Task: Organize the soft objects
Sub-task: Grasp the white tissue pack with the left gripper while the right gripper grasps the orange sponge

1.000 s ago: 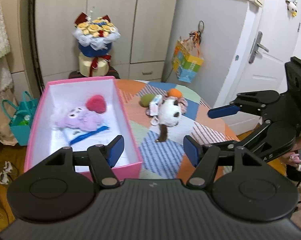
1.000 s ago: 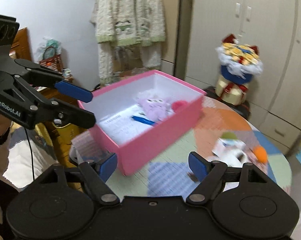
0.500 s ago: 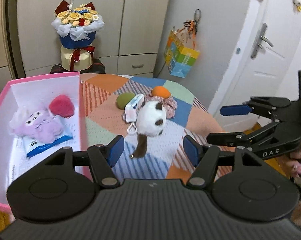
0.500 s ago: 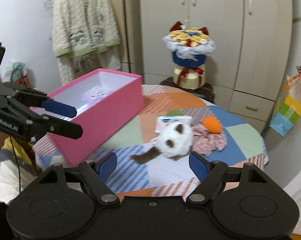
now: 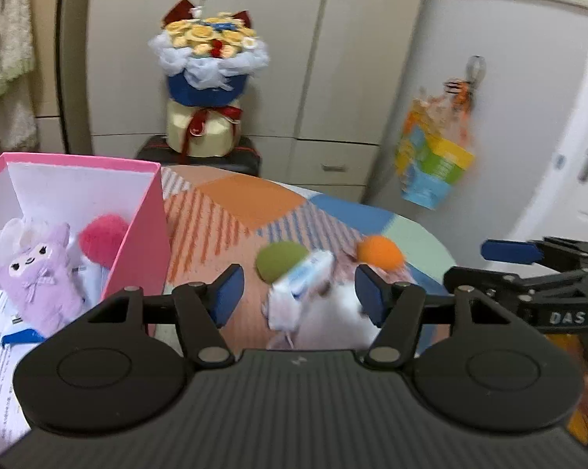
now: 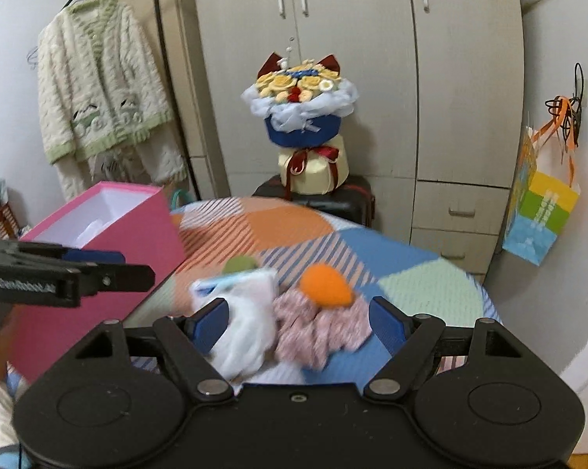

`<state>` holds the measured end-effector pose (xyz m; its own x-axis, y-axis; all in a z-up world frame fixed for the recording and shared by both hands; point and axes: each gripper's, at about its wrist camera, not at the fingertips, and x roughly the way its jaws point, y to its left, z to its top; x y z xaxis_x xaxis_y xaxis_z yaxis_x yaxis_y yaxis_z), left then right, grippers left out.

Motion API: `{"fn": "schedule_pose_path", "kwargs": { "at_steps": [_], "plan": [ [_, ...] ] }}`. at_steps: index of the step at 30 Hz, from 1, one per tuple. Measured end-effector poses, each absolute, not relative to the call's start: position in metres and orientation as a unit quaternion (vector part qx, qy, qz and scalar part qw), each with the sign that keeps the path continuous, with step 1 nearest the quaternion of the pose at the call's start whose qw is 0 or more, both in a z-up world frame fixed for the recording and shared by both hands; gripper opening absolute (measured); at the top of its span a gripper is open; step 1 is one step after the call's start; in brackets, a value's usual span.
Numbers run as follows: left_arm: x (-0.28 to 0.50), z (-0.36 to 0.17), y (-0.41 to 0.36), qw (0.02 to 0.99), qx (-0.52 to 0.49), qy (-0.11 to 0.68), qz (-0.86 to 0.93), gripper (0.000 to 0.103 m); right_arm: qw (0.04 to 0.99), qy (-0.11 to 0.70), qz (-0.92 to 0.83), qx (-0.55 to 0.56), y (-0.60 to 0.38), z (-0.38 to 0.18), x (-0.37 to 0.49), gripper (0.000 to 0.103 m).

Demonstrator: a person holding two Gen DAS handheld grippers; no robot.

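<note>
While closing, left gripper point(image 5: 296, 291) empty, right gripper point(image 6: 300, 322) wide over patchwork table point(image 5: 239, 203).

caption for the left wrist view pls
Left gripper, fingers closing, nears white plush beside the pink box.

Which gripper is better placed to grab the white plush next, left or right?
Probably left. The white plush lies between the left gripper fingers, whose jaws are closing, beside the pink box. The right gripper frames mostly the floral cloth.
</note>
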<state>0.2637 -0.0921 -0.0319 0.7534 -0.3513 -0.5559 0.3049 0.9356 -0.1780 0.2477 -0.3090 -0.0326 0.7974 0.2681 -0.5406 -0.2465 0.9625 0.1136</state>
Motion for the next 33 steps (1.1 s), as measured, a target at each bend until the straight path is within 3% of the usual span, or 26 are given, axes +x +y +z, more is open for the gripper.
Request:
{"fn": "schedule_pose_path", "kwargs": {
  "at_steps": [2,6,9,15,19,27,33],
  "plan": [
    [0.276,-0.037,-0.100,0.938,-0.042,0.307,-0.157,0.061,0.945,0.295,0.140,0.023,-0.313,-0.038,0.265,0.077],
    [0.298,-0.050,-0.110,0.934,-0.042,0.326,-0.139,0.059,0.937,0.313,0.152,0.033,-0.316,-0.053,0.296,0.057],
    [0.310,-0.061,-0.114,0.939,-0.039,0.324,-0.112,0.059,0.935,0.319,0.154,0.027,-0.315,-0.064,0.316,0.052],
    [0.316,-0.073,-0.116,0.929,-0.047,0.339,-0.139,0.059,0.932,0.311,0.184,0.034,-0.318,-0.074,0.332,0.051],
    [0.321,-0.082,-0.117,0.916,-0.061,0.368,-0.148,0.048,0.928,0.314,0.196,0.037,-0.317,-0.080,0.339,0.051],
    [0.323,-0.095,-0.118,0.908,-0.078,0.383,-0.152,0.046,0.924,0.323,0.199,0.038,-0.320,-0.093,0.341,0.052],
    [0.318,-0.096,-0.122,0.911,-0.066,0.372,-0.164,0.028,0.924,0.328,0.196,0.031,-0.319,-0.101,0.342,0.052]
  ]
}}
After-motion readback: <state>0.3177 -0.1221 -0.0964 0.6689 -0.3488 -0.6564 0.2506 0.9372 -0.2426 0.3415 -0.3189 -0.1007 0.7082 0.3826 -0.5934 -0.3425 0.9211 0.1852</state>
